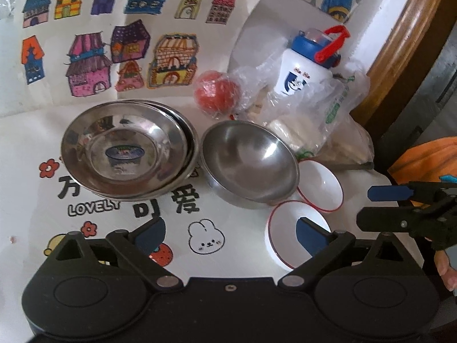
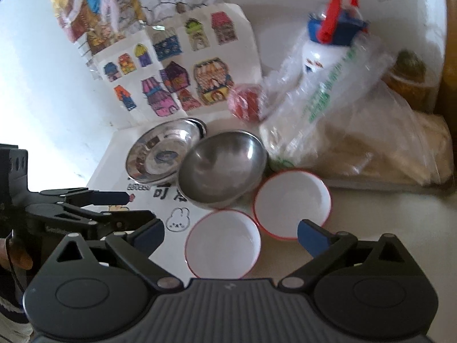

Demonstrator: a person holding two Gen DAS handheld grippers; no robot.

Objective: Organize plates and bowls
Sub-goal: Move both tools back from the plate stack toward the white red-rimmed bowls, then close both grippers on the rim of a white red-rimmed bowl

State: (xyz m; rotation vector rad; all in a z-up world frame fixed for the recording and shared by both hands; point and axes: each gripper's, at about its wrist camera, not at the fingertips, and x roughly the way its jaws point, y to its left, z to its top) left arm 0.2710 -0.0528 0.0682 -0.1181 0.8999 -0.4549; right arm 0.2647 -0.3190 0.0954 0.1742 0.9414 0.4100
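A stack of steel plates (image 1: pixel 125 148) (image 2: pixel 162 154) sits on the printed mat, a steel bowl (image 1: pixel 251 163) (image 2: pixel 222 168) to its right. Two white bowls with red rims lie beside it: a near one (image 1: pixel 288 225) (image 2: pixel 222 243) and a far one (image 1: pixel 322 185) (image 2: pixel 291 200). My left gripper (image 1: pixel 231 234) is open and empty over the mat; it shows at the left of the right wrist view (image 2: pixel 137 205). My right gripper (image 2: pixel 231 234) is open and empty, straddling the near white bowl; it shows at the right of the left wrist view (image 1: pixel 371 205).
A white bottle with a blue cap and red strap (image 1: pixel 308 63) (image 2: pixel 328 43), a red ball (image 1: pixel 214 91) (image 2: pixel 247 104) and plastic bags (image 1: pixel 328 125) (image 2: pixel 385 143) crowd the back right. Drawings of houses (image 1: pixel 114 51) lean on the wall behind. A wooden edge (image 1: pixel 400 43) runs at right.
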